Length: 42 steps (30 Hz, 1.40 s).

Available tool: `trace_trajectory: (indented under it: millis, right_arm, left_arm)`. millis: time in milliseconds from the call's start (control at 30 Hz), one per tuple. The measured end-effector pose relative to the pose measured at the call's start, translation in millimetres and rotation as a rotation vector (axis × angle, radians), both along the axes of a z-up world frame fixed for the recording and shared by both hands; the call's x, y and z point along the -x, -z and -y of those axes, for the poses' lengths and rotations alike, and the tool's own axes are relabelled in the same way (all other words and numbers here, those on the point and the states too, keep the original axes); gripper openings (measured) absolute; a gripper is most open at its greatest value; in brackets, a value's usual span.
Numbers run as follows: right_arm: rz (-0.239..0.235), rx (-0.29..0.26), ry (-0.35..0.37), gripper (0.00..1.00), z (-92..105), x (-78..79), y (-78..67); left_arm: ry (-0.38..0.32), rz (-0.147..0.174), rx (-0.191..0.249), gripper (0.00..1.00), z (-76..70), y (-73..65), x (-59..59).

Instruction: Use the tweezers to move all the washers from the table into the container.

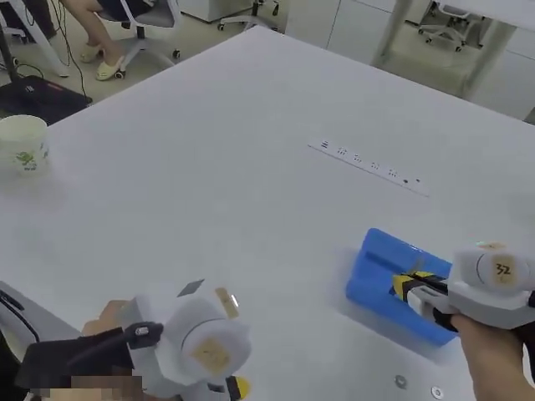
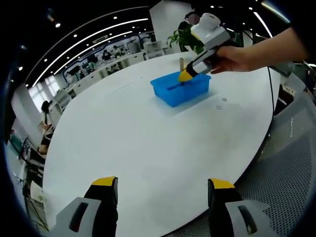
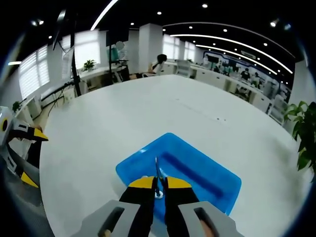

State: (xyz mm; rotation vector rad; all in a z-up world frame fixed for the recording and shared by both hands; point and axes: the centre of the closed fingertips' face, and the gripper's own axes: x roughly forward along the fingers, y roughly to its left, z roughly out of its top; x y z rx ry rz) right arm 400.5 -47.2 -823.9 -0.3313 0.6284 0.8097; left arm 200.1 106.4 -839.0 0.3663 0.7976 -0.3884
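Tweezers (image 3: 156,170) clamped in the right gripper (image 3: 158,183) hang over the container (image 3: 207,177), washers (image 1: 400,382) beside its near edge; left gripper (image 2: 162,182) gapes.

— What can actually be read here?

— One number, "32", in dark figures on a round yellow sticker (image 1: 502,269). It sits on the white body of the right gripper (image 1: 405,286), seen in the head view.

— And the left gripper (image 2: 160,183)?

— It carries a similar pale sticker (image 1: 207,355), but anything written on it is too blurred to make out.

— The paper cup (image 1: 22,144) at the far edge of the bench (image 1: 209,192)?

— It has a green print, with no legible words. The small marks along the socket strip (image 1: 368,165) set into the bench are too small to read.
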Motion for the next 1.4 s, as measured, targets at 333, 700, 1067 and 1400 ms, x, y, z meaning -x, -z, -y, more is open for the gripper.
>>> trace_trajectory:
  millis: [333,700,1067,1400]
  right_arm:
    - [0.011,-0.031,-0.009,0.03,2.0,-1.3,-3.8]
    - [0.08,-0.123,-0.041,0.03,8.4,1.0,-47.1]
    - [0.087,-0.169,-0.081,0.03,21.6,53.0,-64.8]
    - [0.021,-0.148,0.008,0.03,48.3,84.4,-35.7]
  left_arm:
    - [-0.039,0.016,-0.003,0.76,-6.3,-3.3,-1.9]
    - [-0.094,0.037,-0.025,0.76,-16.4,-6.8,-4.9]
    - [-0.111,0.051,-0.052,0.76,-18.3,-9.4,-6.2]
    - [-0.045,0.055,-0.092,0.76,-9.5,-8.6,-4.6]
